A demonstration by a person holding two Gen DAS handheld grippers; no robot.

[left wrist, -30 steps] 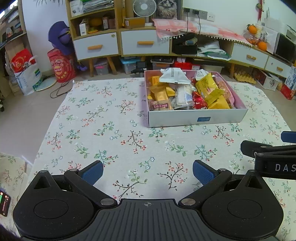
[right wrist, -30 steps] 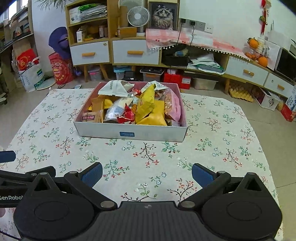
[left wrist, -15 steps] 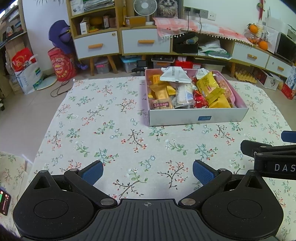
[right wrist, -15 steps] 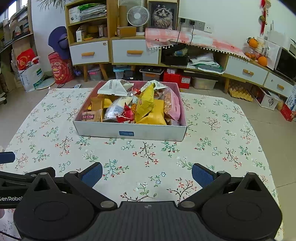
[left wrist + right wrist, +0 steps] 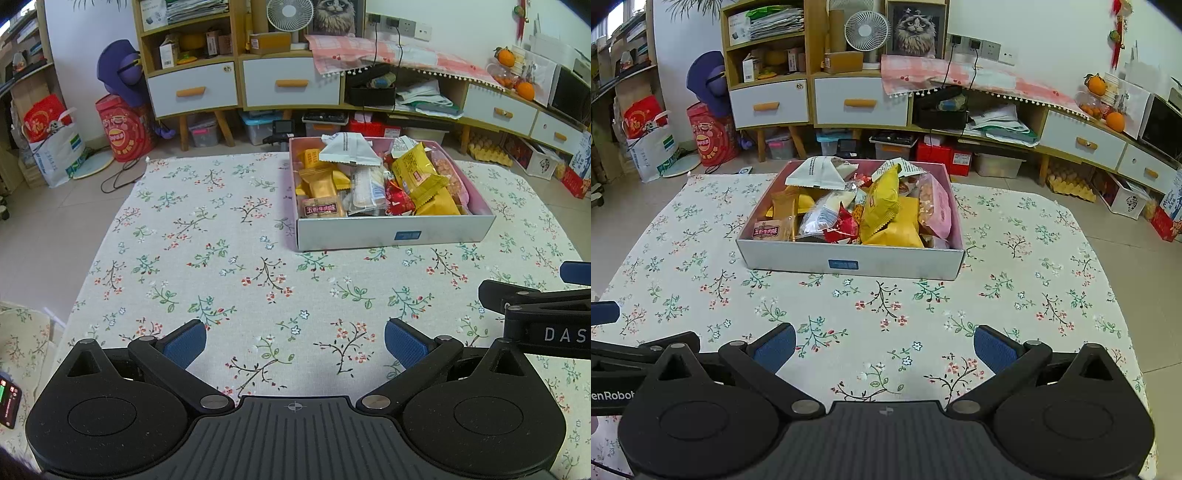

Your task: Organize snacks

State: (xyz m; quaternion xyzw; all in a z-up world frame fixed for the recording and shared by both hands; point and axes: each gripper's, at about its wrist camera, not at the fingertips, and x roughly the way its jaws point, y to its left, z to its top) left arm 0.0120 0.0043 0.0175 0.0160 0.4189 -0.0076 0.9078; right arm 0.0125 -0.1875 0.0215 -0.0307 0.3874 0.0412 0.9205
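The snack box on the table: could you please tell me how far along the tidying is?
Looks nearly done: the snack packets all sit inside the box, though heaped loosely, and no packet lies loose on the tablecloth. Nothing is in hand: the left gripper and right gripper are both open and empty, short of the box. What may be left is straightening the pile.
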